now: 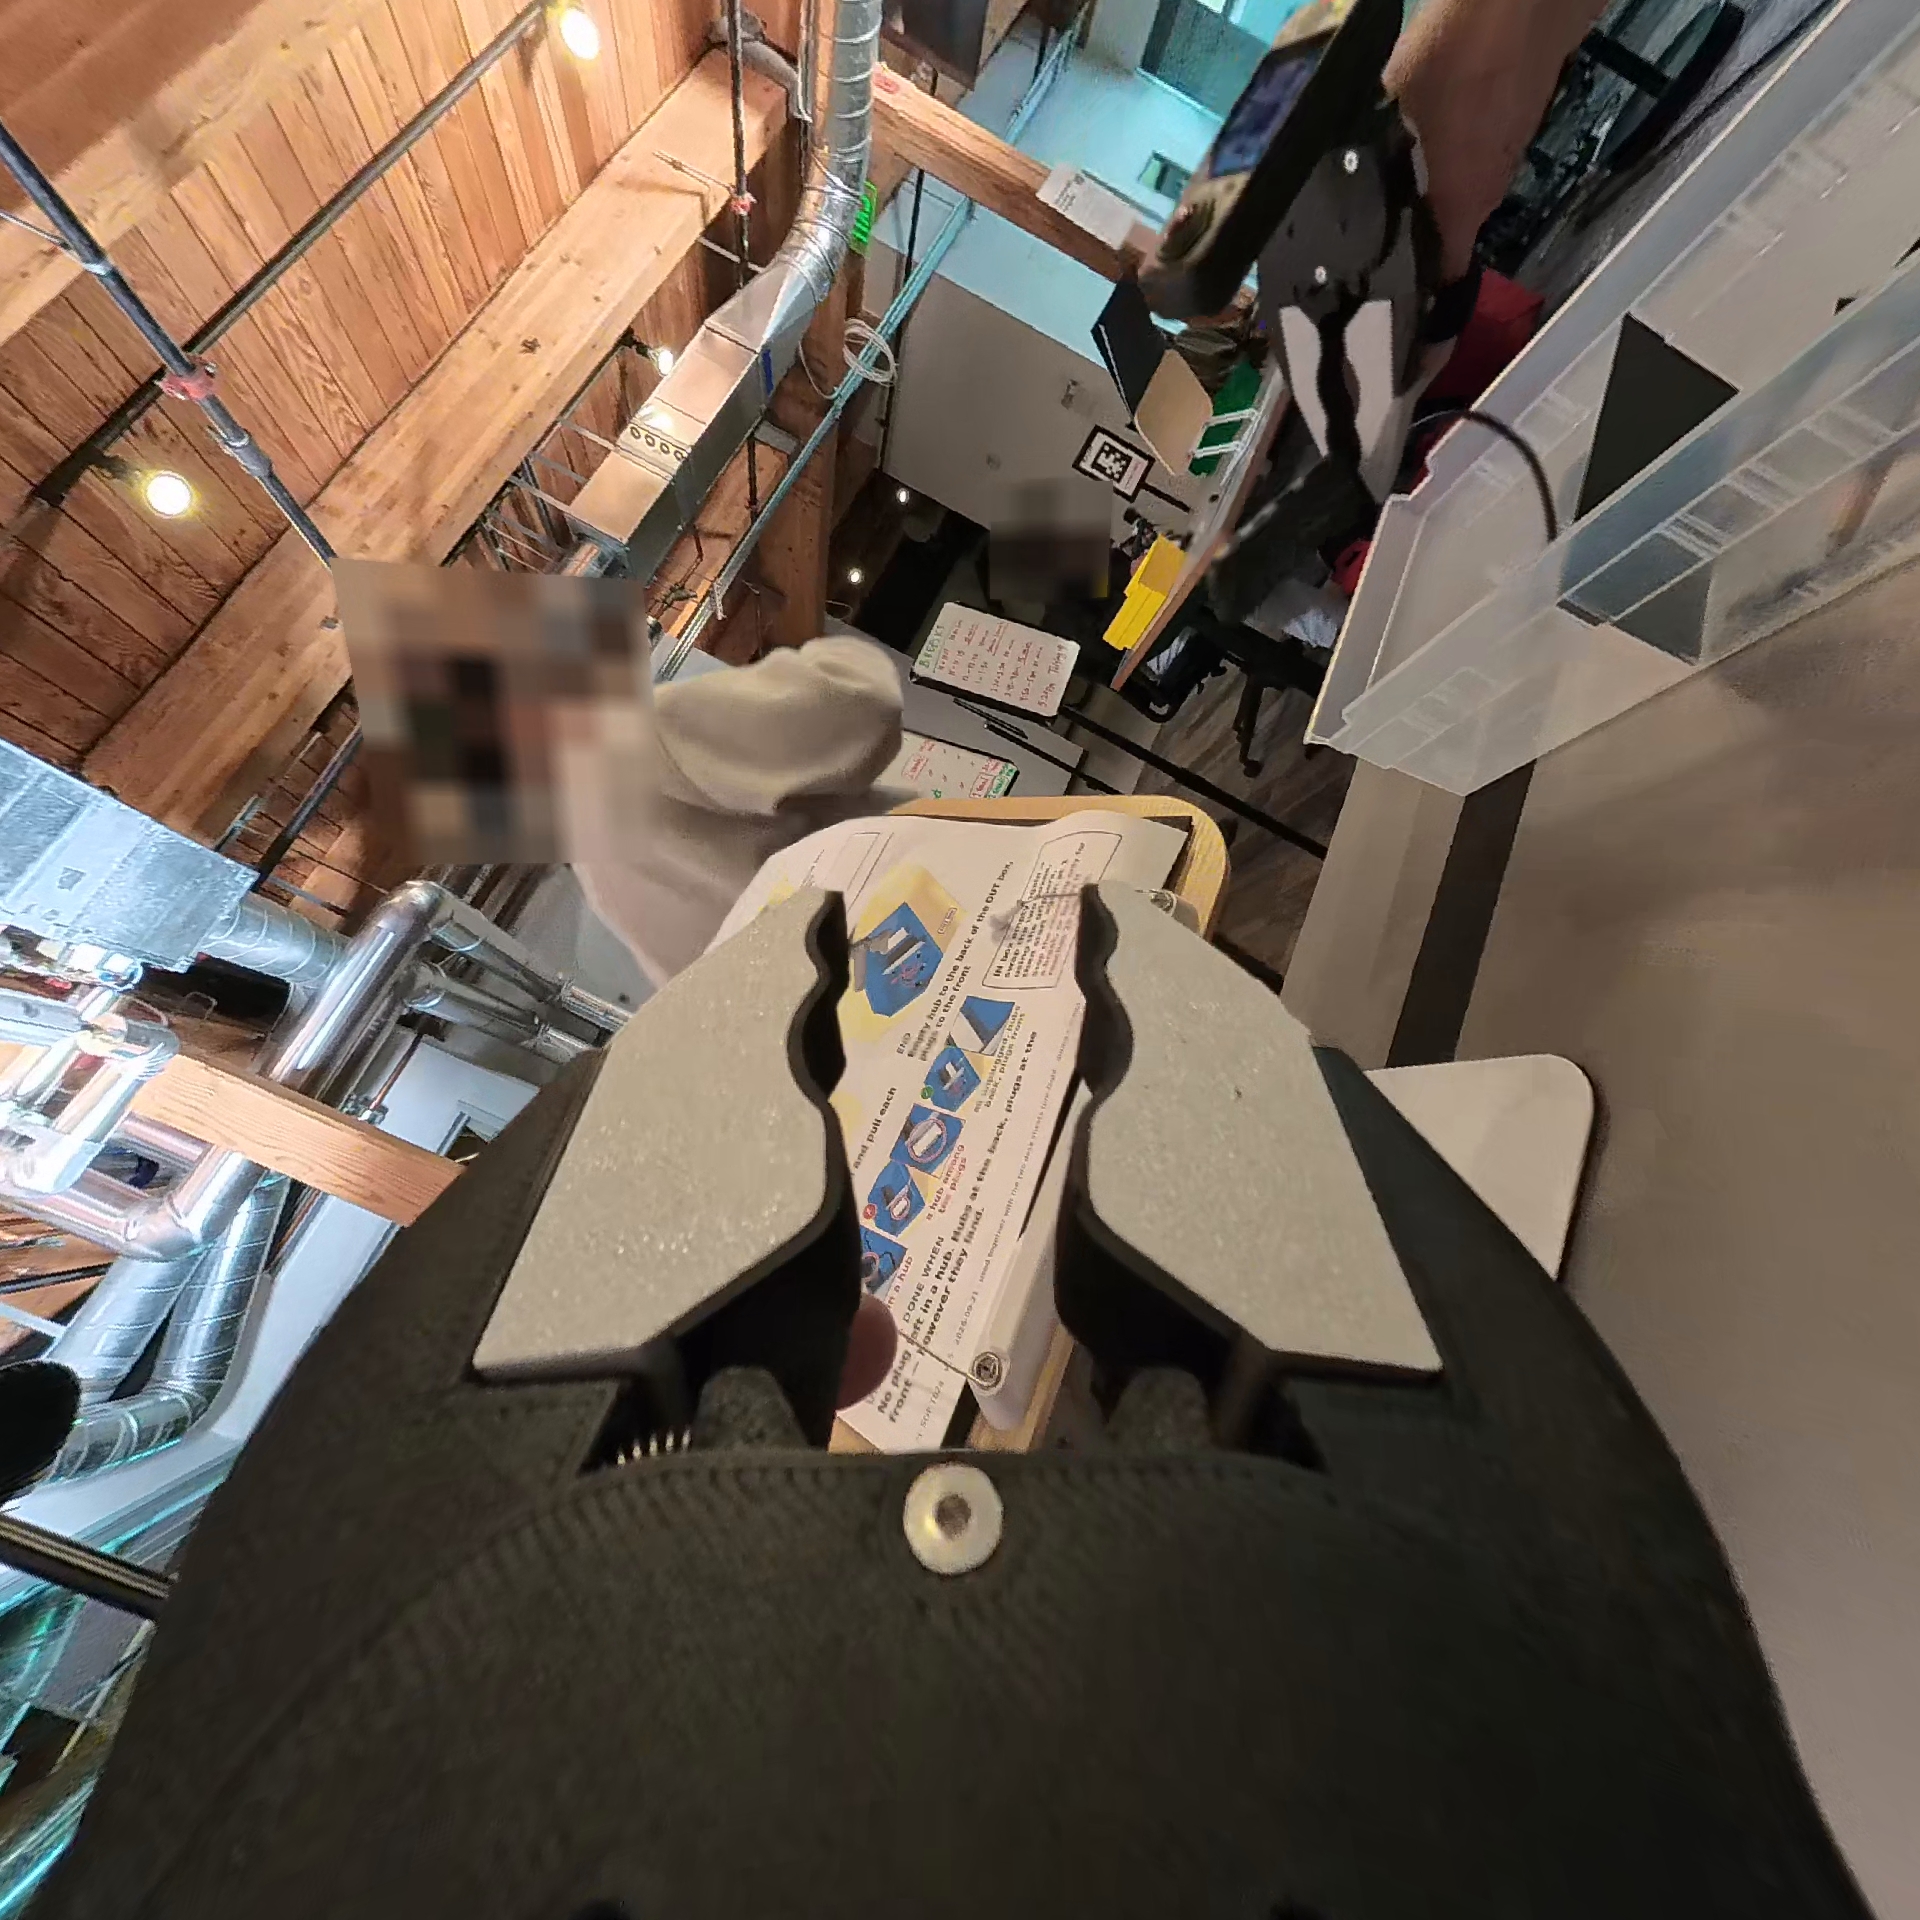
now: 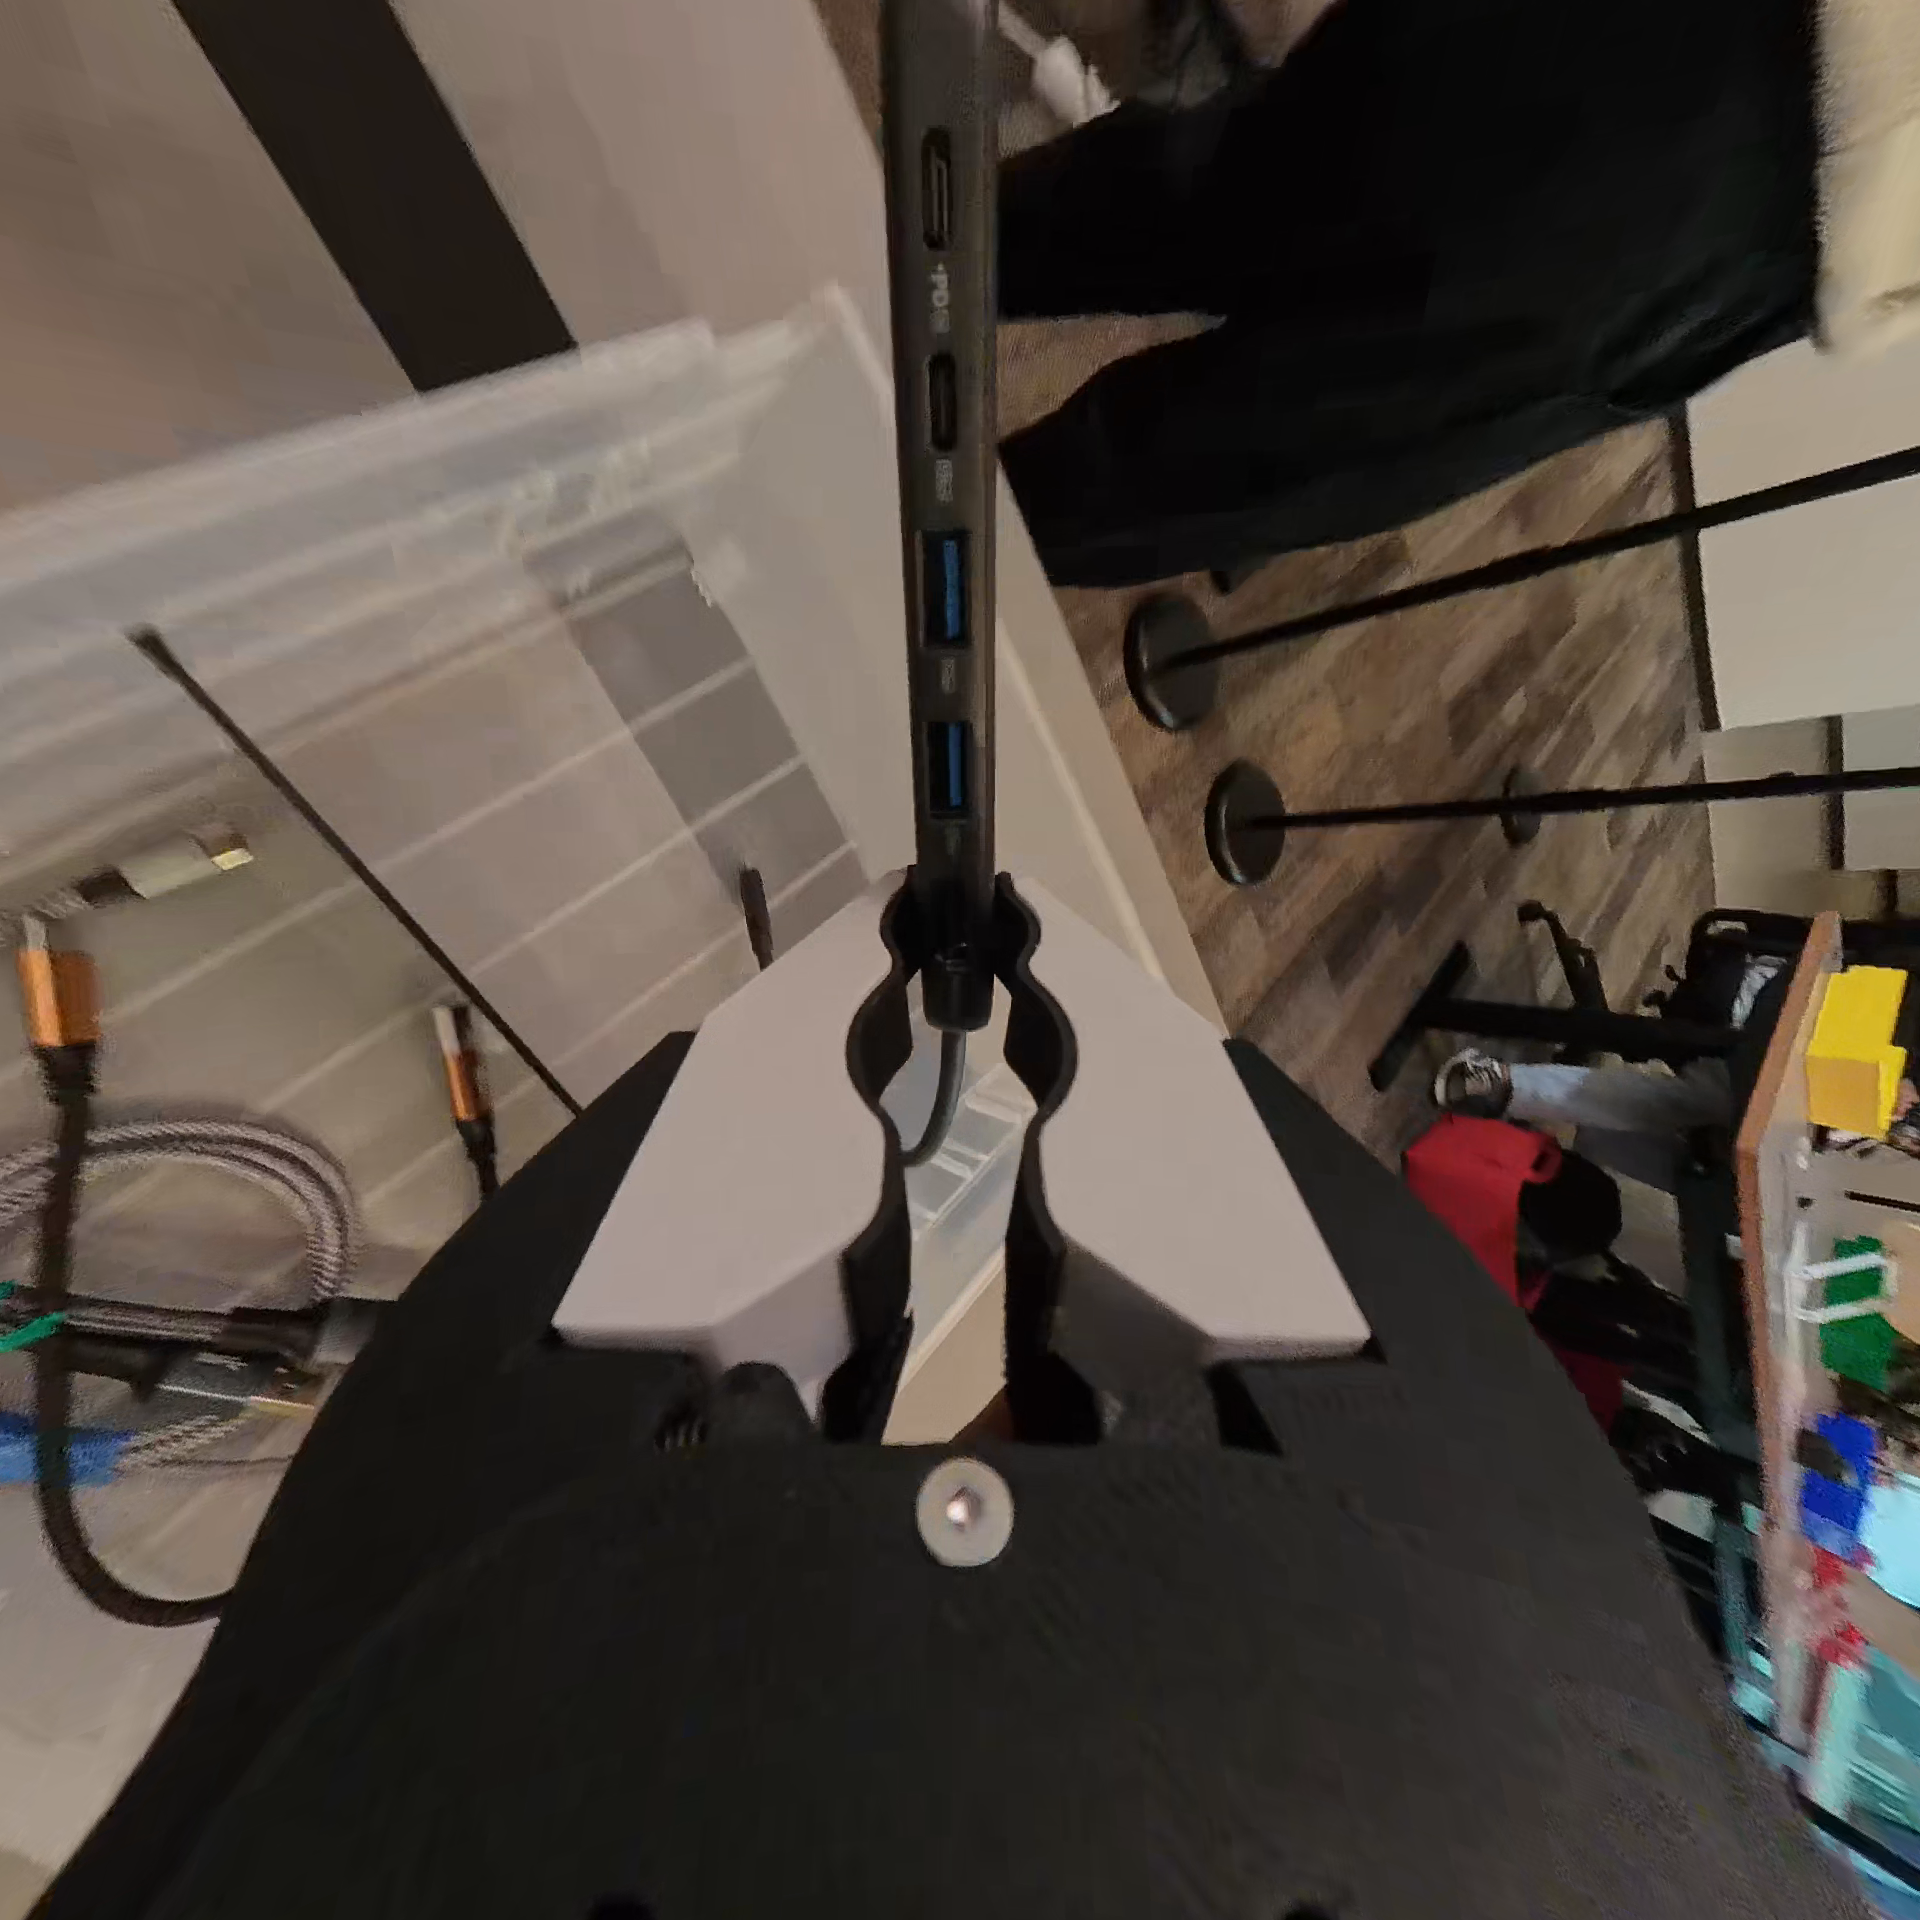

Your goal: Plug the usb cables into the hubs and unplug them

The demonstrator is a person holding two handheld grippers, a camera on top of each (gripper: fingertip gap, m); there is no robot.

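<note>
Up at 12 o'clock in the right wrist view, the dark grey hub [image 2: 948, 499] sticks straight out from the right claw [image 2: 951, 914], which is pinched tight on the hub's cable end, so the fingertips have it clamped from both sides. You can see two blue USB ports on the hub's side with nothing plugged in, and its short cable [image 2: 940, 1091] loops back between the fingers. Over at 9 o'clock the braided cables with orange-collared plugs [image 2: 57, 1003] lie on the light tabletop [image 2: 125, 1787], next to a clear plastic bin [image 2: 436, 499].

In the left wrist view the left claw [image 1: 956, 909] is spread wide with nothing in it, hanging in front of a printed instruction sheet [image 1: 966, 1049] on a wooden board. The right claw shows up again at 1 o'clock, above the bin. That view is tilted way over, so lots of ceiling.
</note>
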